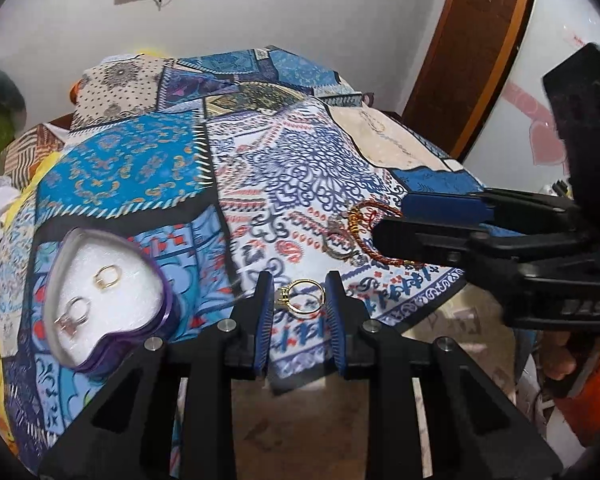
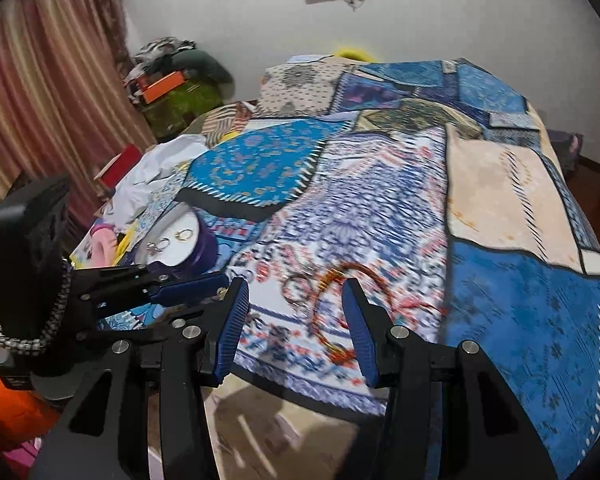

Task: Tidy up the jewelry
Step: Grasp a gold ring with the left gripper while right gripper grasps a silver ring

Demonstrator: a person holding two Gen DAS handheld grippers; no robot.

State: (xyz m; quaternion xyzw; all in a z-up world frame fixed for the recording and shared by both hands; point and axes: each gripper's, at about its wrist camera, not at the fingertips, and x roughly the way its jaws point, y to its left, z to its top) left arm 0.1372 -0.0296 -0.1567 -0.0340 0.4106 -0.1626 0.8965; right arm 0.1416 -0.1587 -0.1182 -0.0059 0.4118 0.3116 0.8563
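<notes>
Patterned bedspread; left tool grips gold ring

A gold ring with a small setting on its left side stands tilted between the blue pads of my left claw, held above the patterned bedspread near its front edge. To its left a purple heart-shaped box lies open with a white lining, holding a gold ring toward the back and a silver ring with a pinkish stone toward the front. To the right, on the bedspread, a silver ring lies touching a red-and-gold beaded bracelet, which sits between the wide-apart fingers of my right claw.
</notes>
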